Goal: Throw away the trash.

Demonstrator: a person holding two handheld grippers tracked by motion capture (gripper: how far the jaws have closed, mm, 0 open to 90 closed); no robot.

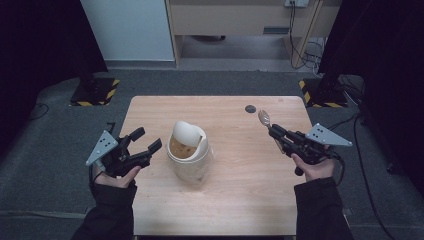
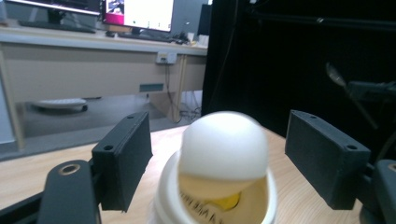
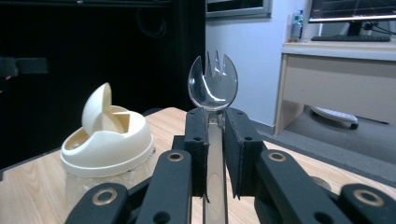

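Light wooden table [image 1: 240, 200] on grey carpet, a desk with monitors behind. Near the table's middle, a cream mini trash bin [image 1: 189, 150] with a swing lid [image 1: 186, 132] tipped open, something yellow inside. At the left, left gripper [image 1: 149, 140] beside the bin, not touching, jaws spread wide with nothing between them; bin seen straight ahead between the jaws in the left gripper view. At the right, right gripper [image 1: 276, 131] clamped tight on the handle of a clear plastic spork [image 1: 264, 118], tines beyond the jaws, well apart from the bin. Small dark disc [image 1: 250, 108] near the far edge.
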